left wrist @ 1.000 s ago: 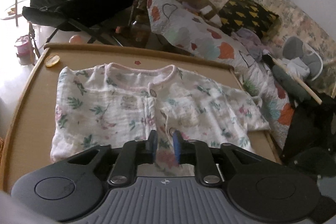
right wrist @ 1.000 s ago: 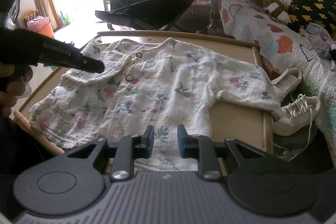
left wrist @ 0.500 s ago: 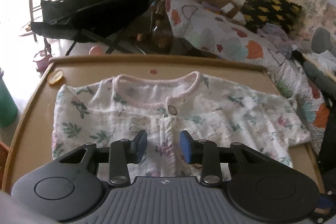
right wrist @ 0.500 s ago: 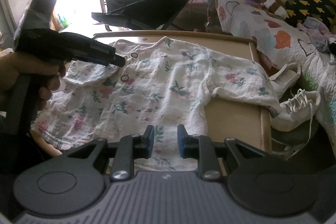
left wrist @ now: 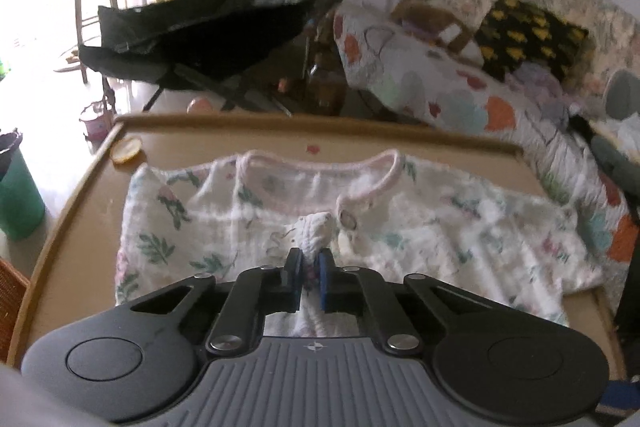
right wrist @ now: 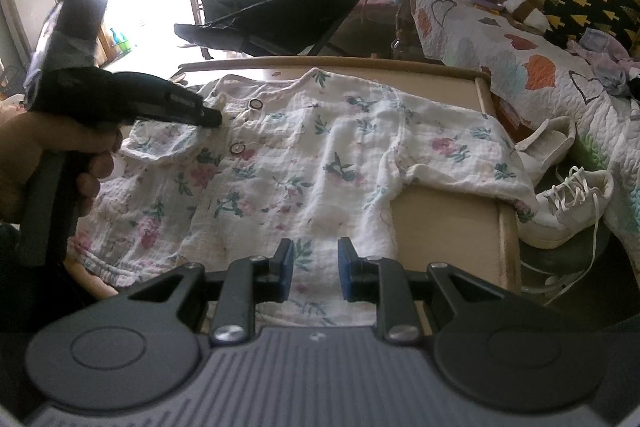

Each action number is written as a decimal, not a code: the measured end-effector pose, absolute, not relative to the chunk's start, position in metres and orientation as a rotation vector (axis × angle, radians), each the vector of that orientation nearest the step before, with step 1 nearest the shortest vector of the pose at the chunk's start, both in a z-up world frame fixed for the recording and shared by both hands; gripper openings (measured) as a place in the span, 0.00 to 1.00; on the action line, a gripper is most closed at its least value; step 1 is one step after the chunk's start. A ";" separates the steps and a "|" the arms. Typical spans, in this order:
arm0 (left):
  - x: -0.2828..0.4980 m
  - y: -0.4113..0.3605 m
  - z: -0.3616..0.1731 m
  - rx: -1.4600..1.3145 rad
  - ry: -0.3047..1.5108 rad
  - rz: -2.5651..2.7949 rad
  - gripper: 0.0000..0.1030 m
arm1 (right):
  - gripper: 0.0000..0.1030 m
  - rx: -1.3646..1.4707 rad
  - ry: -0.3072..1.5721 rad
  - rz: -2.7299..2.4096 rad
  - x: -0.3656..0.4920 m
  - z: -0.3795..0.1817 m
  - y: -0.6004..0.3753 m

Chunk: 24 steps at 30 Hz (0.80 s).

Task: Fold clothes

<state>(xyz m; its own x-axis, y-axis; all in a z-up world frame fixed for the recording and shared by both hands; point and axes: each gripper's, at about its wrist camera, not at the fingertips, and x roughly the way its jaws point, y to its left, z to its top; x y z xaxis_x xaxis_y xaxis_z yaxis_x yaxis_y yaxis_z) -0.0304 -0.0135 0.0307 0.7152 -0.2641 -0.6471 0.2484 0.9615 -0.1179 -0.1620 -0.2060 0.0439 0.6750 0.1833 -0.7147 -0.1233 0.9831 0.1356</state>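
Observation:
A white floral baby top (left wrist: 440,227) with a pink neckline lies spread flat on the tan rimmed table (left wrist: 80,227). My left gripper (left wrist: 310,279) sits at the button placket just below the collar. Its jaws are closing tight, and the pads pinch a bunched ridge of the fabric. In the right wrist view the same top (right wrist: 320,155) fills the table (right wrist: 440,219), and the left gripper (right wrist: 212,117), held by a hand (right wrist: 24,155), touches down beside the top button. My right gripper (right wrist: 316,269) hovers open over the hem, gripping nothing.
A small yellow scrap (left wrist: 126,150) lies at the table's far left corner. A green container (left wrist: 16,195) and a wicker basket (left wrist: 10,295) stand left of the table. A black folding chair (left wrist: 200,39) and a quilted sofa (left wrist: 440,87) lie beyond. White sneakers (right wrist: 560,203) sit right.
My left gripper moved forward up the placket toward the collar and its jaws closed, pinching up a ridge of fabric. The right gripper stayed still and open.

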 end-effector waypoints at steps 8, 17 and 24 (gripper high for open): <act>-0.029 -0.024 0.027 -0.028 0.740 -0.329 0.10 | 0.22 0.075 0.819 0.175 -0.161 0.043 -0.205; -0.029 -0.018 0.014 -0.029 0.793 -0.320 0.26 | 0.22 0.070 0.832 0.171 -0.160 0.040 -0.205; -0.049 0.004 0.022 -0.114 0.750 -0.263 0.45 | 0.22 0.066 0.824 0.169 -0.162 0.041 -0.204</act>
<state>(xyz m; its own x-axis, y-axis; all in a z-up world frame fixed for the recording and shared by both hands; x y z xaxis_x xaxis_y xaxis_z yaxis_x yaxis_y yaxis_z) -0.0490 0.0037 0.0225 0.7003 -0.2764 -0.6581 0.1956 0.9610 -0.1955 -0.1616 -0.2044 0.0411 0.6665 0.1748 -0.7247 -0.1238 0.9846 0.1237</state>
